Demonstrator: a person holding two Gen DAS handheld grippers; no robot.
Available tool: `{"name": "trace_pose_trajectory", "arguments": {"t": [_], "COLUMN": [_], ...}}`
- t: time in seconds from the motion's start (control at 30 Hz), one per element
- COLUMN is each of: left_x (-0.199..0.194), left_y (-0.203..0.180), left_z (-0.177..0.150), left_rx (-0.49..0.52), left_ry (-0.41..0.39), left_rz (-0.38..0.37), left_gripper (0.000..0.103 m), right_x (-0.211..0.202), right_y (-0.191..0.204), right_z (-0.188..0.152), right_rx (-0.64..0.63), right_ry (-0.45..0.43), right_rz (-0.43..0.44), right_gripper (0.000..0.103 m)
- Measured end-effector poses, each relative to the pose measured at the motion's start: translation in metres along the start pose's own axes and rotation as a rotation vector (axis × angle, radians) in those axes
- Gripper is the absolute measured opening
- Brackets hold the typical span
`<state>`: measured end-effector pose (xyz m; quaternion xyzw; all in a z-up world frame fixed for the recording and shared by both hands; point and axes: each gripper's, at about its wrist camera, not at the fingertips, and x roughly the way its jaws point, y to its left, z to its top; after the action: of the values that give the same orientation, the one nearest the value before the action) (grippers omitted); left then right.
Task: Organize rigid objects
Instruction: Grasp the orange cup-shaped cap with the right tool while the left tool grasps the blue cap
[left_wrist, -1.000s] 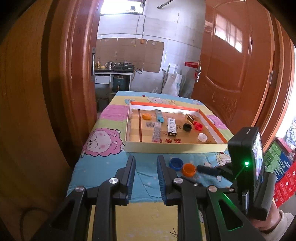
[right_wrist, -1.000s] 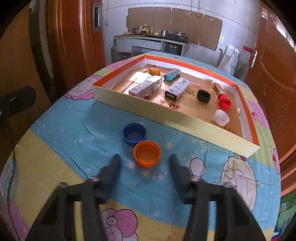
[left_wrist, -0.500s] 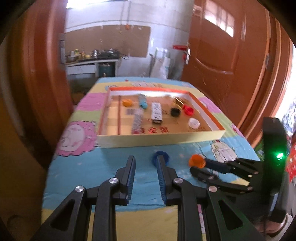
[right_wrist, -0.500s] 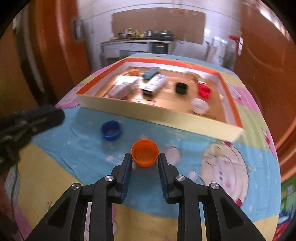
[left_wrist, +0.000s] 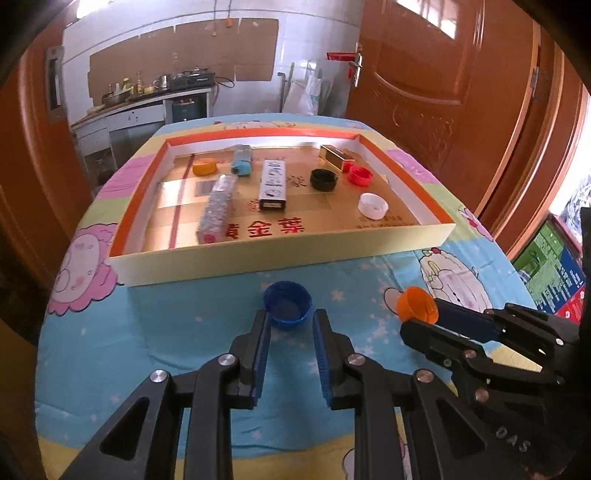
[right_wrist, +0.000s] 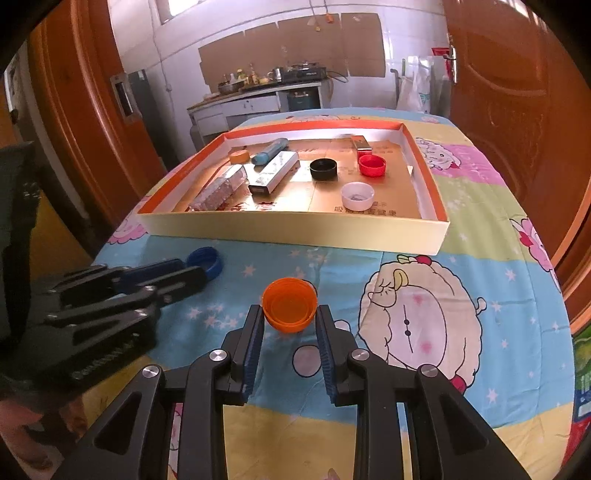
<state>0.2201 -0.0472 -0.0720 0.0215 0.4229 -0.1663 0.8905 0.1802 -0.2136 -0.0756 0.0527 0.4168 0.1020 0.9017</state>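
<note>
My left gripper (left_wrist: 288, 323) is shut on a blue bottle cap (left_wrist: 287, 304), open side up, near the table. It also shows in the right wrist view (right_wrist: 205, 260). My right gripper (right_wrist: 290, 319) is shut on an orange bottle cap (right_wrist: 290, 304) and holds it lifted above the tablecloth. In the left wrist view the orange cap (left_wrist: 417, 304) sits at the tips of the right gripper (left_wrist: 421, 315). A shallow cardboard tray (left_wrist: 280, 251) with an orange rim lies beyond both grippers.
The tray holds several caps, including black (left_wrist: 324, 180), red (left_wrist: 359, 174) and white (left_wrist: 373, 205), plus a white box (left_wrist: 273, 181) and a clear packet (left_wrist: 218, 206). The cartoon tablecloth (right_wrist: 443, 295) covers the table. Wooden doors stand at both sides.
My left gripper moved forward and closed on the blue cap. My right gripper, shut on the orange cap, lifted it off the cloth and tilted it.
</note>
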Motion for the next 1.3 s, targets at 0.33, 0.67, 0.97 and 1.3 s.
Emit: {"name": "trace_pose_trajectory", "arguments": {"t": [0.33,0.67,0.97,1.3], "left_x": [0.012,0.022,0.030,0.030], "left_y": [-0.007,-0.008,-0.009,-0.003], "left_z": [0.007,0.010,0.018,0.021], "left_rx": [0.020,0.042,0.039,0.010], "left_ry": [0.026,0.043,0.042,0.022], "left_rz": [0.026,0.009,0.069,0.135], "left_gripper": [0.024,0.065,0.065,0.030], "right_x": [-0.003,-0.008,-0.012,-0.014], "right_y": [-0.003,-0.009,-0.010,-0.011], "right_z": [-0.002,-0.003,-0.004,-0.006], "right_rx": [0.021,0.056,0.067,0.071], "right_ry": [-0.006,-0.023,-0.037,-0.038], "right_rz": [0.021,0.044,0.048,0.038], "right_gripper": [0.029,0.030,0.030,0.030]}}
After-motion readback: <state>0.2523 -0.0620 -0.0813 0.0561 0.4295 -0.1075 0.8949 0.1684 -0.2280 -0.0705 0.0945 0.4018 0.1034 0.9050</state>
